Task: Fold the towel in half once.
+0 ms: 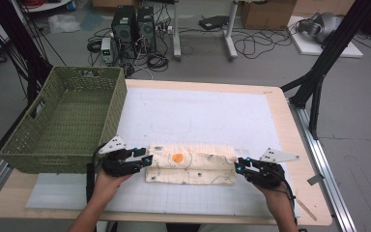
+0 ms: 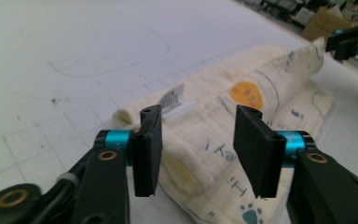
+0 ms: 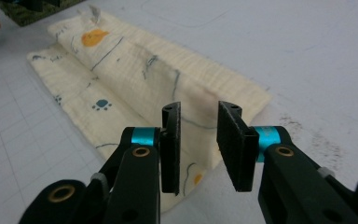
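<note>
A folded cream cloth (image 1: 191,165) printed with an orange spot, blue paw marks and thin dark lines lies on the near part of the white gridded mat (image 1: 198,116), stretched left to right, its upper fold lapped over a wider layer beneath. A small white label sits at its left end, seen close in the left gripper view (image 2: 173,99).

The left gripper (image 1: 147,159) sits at the cloth's left end. In its own view the jaws stand apart with the cloth (image 2: 223,116) between and beyond them, and the pads do not press on it: the grip is released. The right gripper (image 1: 240,166) sits at the cloth's right end. Its jaws are parted by a narrower gap, with the cloth's (image 3: 135,70) near corner lying under and between them, and the fabric lies flat and unpinched, so this grip is released too. A hand holds each gripper, both forearms coming in from the near edge.

The mat covers most of a light wooden table (image 1: 290,125). On the table's left side, just beside the mat's left edge, stands a green woven basket (image 1: 24,140). Beyond the far edge, on the floor, are computer towers (image 1: 134,24) amid cables.
</note>
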### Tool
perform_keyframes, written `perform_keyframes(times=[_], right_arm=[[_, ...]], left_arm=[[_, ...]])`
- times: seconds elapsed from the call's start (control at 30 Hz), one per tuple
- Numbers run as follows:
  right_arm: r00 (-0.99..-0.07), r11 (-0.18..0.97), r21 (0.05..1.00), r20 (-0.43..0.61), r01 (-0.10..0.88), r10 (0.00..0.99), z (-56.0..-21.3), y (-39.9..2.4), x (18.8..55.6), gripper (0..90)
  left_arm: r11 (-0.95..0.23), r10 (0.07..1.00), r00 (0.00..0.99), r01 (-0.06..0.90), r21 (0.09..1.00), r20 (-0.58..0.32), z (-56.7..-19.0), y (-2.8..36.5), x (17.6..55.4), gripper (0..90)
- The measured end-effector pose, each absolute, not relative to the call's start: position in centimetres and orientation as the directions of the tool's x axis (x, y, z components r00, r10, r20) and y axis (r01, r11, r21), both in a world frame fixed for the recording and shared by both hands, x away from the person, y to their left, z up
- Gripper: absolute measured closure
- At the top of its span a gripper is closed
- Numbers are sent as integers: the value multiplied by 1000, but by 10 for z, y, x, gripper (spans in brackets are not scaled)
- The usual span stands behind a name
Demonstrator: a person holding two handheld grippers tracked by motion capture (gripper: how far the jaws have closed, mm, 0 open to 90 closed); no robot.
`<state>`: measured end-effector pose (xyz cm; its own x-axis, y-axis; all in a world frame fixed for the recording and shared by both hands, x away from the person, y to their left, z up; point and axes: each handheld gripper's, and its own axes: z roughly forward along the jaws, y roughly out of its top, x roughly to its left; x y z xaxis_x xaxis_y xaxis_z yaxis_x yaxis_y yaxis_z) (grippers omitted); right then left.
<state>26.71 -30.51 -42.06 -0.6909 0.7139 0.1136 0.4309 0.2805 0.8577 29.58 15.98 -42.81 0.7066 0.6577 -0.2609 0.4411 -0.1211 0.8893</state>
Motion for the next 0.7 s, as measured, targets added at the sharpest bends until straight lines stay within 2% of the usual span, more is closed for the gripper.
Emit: perform_keyframes(times=[0.2, 0.47, 0.7], right_arm=[[-647, 209, 880, 136, 427, 750, -415, -320, 263, 689], [-660, 239, 869, 125, 433, 741, -418, -315, 266, 665], [-643, 260, 845, 124, 468, 755, -425, -303, 273, 633]], left_arm=[[-101, 675, 693, 427, 899, -253, -426, 165, 297, 510], [-100, 684, 684, 434, 895, -255, -428, 162, 298, 503], [-166, 721, 639, 533, 829, -266, -440, 153, 306, 503]])
